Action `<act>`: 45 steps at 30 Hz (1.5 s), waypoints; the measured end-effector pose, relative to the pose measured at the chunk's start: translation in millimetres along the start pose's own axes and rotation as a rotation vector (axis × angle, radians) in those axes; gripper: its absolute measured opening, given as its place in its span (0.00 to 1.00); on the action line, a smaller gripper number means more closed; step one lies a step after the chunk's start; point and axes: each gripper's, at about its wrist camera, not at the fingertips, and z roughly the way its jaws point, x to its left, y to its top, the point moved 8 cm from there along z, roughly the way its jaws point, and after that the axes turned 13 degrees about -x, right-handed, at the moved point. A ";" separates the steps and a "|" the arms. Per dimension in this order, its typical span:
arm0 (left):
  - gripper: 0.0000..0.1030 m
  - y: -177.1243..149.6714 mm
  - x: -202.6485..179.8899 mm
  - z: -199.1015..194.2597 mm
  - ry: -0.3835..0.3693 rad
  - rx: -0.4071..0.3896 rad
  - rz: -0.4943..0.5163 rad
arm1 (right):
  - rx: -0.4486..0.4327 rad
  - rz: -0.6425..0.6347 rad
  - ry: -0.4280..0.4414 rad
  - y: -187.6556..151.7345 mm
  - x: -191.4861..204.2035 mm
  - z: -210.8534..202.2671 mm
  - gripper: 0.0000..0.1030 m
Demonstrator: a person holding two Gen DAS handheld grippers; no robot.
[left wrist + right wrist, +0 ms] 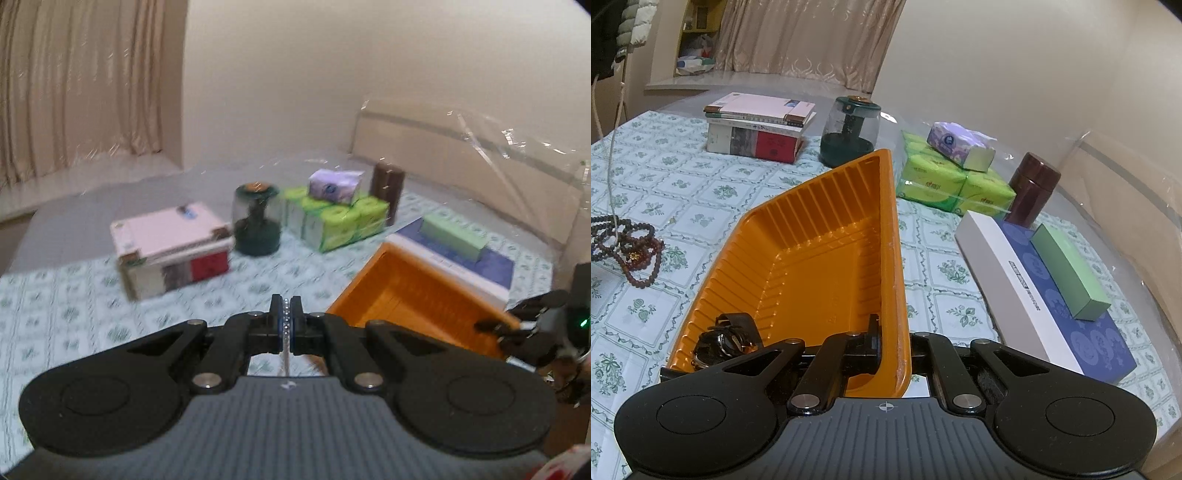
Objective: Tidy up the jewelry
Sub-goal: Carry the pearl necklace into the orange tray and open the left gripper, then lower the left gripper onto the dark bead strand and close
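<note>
the left gripper [285, 314] is pinched together on a sparkling rhinestone chain [286, 325] held above the floral-clothed worktop [74, 314]. the right gripper [892, 339] is clamped on the near wall of the orange tray [820, 251], one finger inside, one outside. a dark watch [726, 339] lies in the tray's near left corner. dark beaded bracelets [631, 247] sit in a heap on the cloth well left of the tray, with stacked books [757, 125] and green tissue packs [953, 184] beyond.
</note>
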 end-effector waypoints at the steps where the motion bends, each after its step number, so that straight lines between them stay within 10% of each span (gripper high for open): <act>1: 0.02 5.8 -7.5 2.1 -0.016 -0.003 0.007 | -0.001 0.001 0.001 -0.3 -0.2 0.0 0.05; 9: 0.02 26.8 -79.7 48.3 -0.149 0.007 0.045 | -0.004 0.014 0.008 -1.3 -0.6 0.1 0.05; 27: 0.13 -55.2 -163.3 145.8 -0.267 0.216 0.050 | 0.000 0.040 0.023 -2.6 -5.4 2.0 0.05; 34: 0.24 -37.2 -84.6 101.5 -0.141 0.149 0.015 | 0.001 0.042 0.022 -3.0 -5.9 1.6 0.05; 45: 0.27 -97.2 105.3 -1.5 0.273 0.207 -0.042 | 0.004 0.032 0.014 -3.8 -4.1 2.0 0.05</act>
